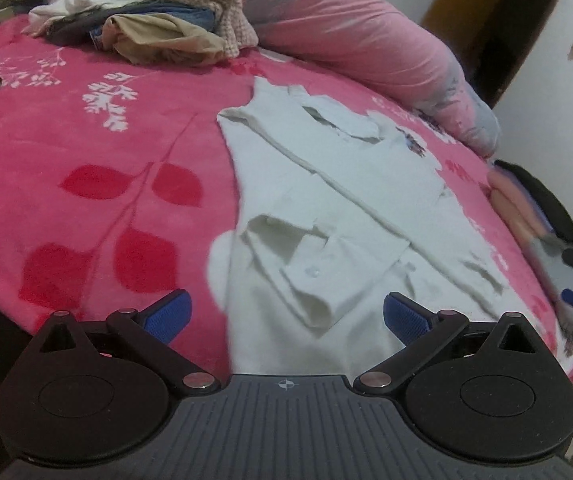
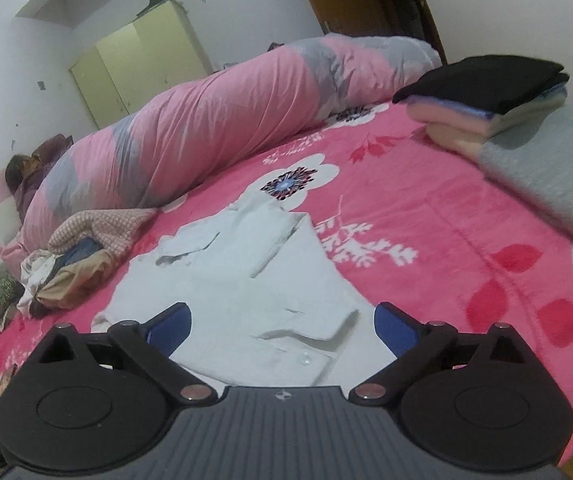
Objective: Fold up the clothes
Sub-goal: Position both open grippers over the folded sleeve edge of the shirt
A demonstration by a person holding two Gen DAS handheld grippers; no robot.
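Right now I am holding both tongs over the bed, and each is standing wide apart with nothing pinched. My left gripper (image 1: 287, 316) is hovering above the near end of the white shirt (image 1: 338, 208), its blue pads (image 1: 168, 314) spread to either side of a folded cuff without pressing on the cloth. My right gripper (image 2: 282, 326) is pointing at the same white shirt (image 2: 246, 276) from the other side, its jaws also spread, a buttoned cuff lying between them untouched. The shirt is lying flat on the pink floral blanket (image 1: 86, 152), sleeves folded in across the body, collar toward the far side. A heap of unfolded clothes (image 1: 146, 28) is sitting well apart from it, near the rolled pink and grey duvet (image 1: 366, 40) that is running along the far edge. In the right view a stack of folded clothes (image 2: 482, 100), black on top, is resting on the blanket (image 2: 426, 208) at the far right corner, just beside a grey folded blanket (image 2: 546, 176).
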